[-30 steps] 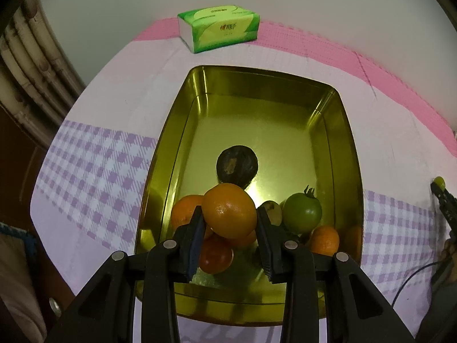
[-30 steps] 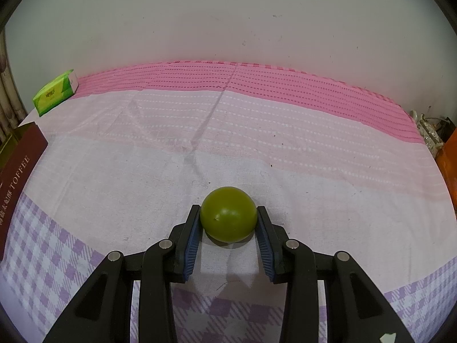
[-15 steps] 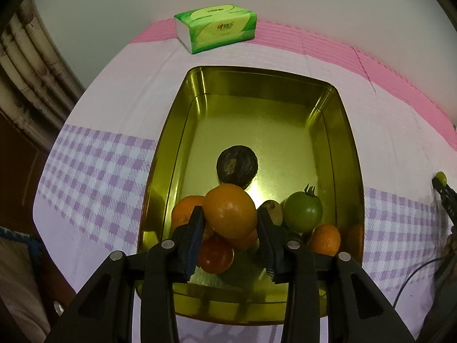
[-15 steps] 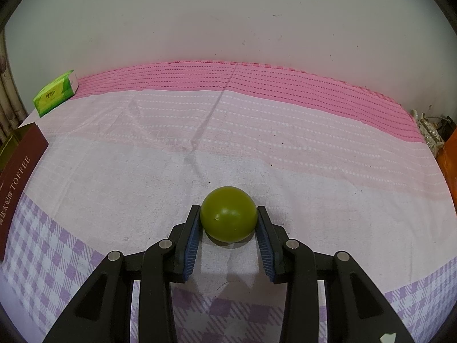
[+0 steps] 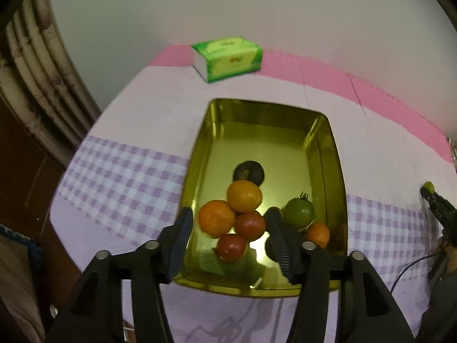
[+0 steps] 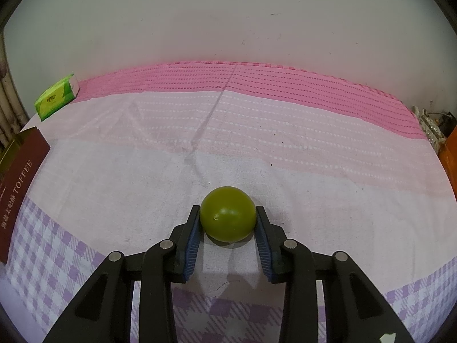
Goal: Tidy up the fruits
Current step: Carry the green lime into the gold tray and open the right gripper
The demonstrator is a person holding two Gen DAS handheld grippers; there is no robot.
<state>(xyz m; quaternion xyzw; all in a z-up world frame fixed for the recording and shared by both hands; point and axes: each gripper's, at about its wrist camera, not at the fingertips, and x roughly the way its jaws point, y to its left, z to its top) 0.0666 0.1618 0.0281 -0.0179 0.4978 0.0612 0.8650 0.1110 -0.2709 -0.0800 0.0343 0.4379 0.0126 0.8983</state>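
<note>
Dark red box [image 6: 20,188], left edge of right wrist frame: pale lettering along its side reads "TOFFEE", preceded by row of Chinese characters too small to make out.

Green tissue pack [image 6: 57,97], upper left of right wrist frame: small print on face, illegible.

Same pack [image 5: 228,58], upper centre of left wrist frame: print blurred, unreadable.

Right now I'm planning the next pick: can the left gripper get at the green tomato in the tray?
Probably yes. The left gripper is open and empty above the tray, and the green tomato lies uncovered just past its right finger.
</note>
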